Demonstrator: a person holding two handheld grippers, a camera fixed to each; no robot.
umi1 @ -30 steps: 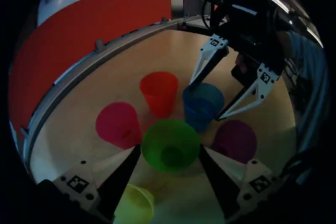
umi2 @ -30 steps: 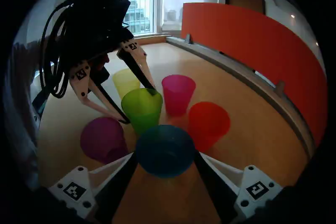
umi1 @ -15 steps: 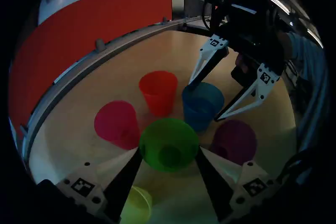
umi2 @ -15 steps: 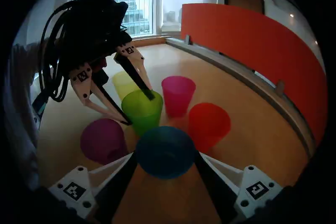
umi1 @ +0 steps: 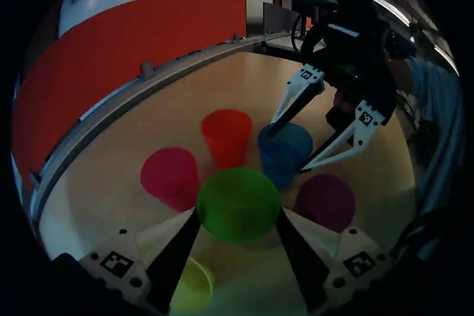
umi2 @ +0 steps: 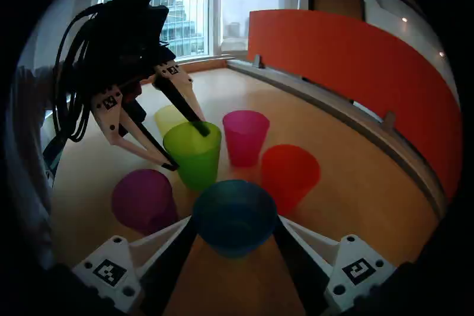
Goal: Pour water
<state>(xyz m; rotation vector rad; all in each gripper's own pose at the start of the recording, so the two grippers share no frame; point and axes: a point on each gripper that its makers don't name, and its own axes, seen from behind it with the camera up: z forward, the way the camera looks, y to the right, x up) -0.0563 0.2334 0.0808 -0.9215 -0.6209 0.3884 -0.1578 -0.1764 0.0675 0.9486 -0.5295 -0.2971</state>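
In the left gripper view, the left gripper [umi1: 237,214] is clamped on the green cup [umi1: 238,197], with one finger on each side. Ahead of it stands a red cup [umi1: 226,135], with a pink cup [umi1: 170,176] to the left. Ahead and to the right, the right gripper [umi1: 288,150] pinches the blue cup [umi1: 284,151]. A purple cup [umi1: 326,200] sits beside the right finger and a yellow cup [umi1: 192,277] under the left finger.

In the right gripper view, the right gripper [umi2: 234,224] is closed on the blue cup [umi2: 234,212]. Ahead and slightly left, the left gripper [umi2: 188,150] grips the green cup [umi2: 192,156] above the table [umi2: 355,197].
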